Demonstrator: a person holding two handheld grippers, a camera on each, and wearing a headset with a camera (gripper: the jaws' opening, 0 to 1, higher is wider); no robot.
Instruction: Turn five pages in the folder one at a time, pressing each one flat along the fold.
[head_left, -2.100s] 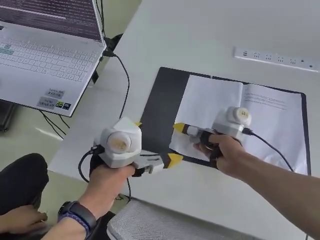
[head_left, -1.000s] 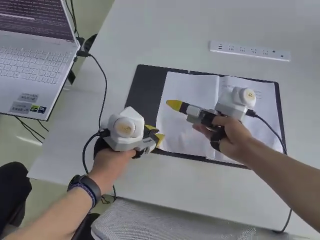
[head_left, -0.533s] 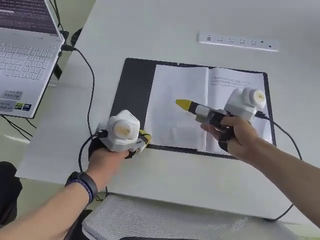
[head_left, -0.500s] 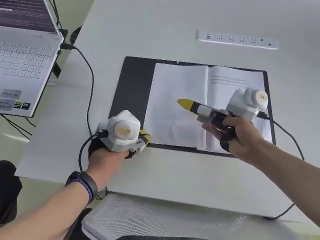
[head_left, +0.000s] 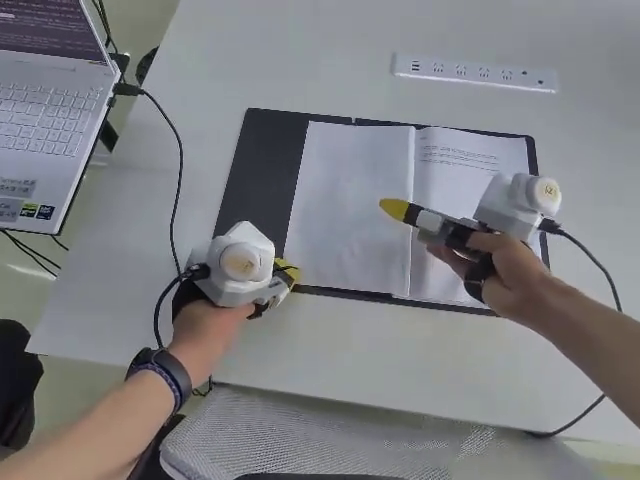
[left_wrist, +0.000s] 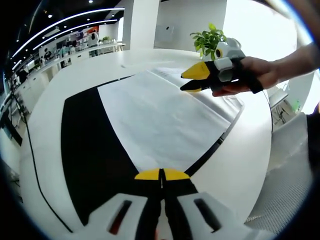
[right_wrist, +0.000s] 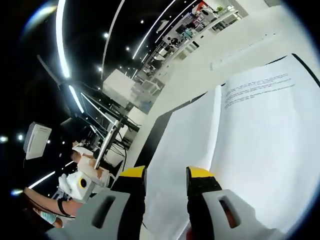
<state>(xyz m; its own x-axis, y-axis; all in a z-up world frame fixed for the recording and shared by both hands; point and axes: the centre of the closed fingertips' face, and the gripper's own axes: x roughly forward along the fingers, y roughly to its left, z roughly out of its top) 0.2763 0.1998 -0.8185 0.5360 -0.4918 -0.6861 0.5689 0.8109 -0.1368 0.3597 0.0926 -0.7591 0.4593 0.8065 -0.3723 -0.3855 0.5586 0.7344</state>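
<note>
On the white table (head_left: 330, 50): a folder (head_left: 262, 180) lies open and flat, near the front edge.
Folder look: a thin, smooth black cover, with a wide black strip bare on its left side.
Paper: the left page (head_left: 345, 190) is plain white. The right page (head_left: 470, 170) has a few lines of tiny print at the top. The fold (head_left: 413, 165) runs straight between them.
Left side: the left gripper (head_left: 285, 273) is at the folder's near left corner. Its yellow tips are pressed together with nothing between them.
Right side: the right gripper (head_left: 395, 209) is over the left page, just beside the fold. Its yellow tips stand apart and hold nothing. I cannot tell if it touches the paper.
Around: a grey laptop (head_left: 40, 100) sits far to the left. A black cable (head_left: 178, 150) runs from it past the folder. A long white power strip (head_left: 475, 73) lies beyond the folder, well apart.
In the way: the right hand (head_left: 500, 275) and its gripper cover the lower part of the right page.
Shapes: both grippers have round white hard bodies and pointed tips.
</note>
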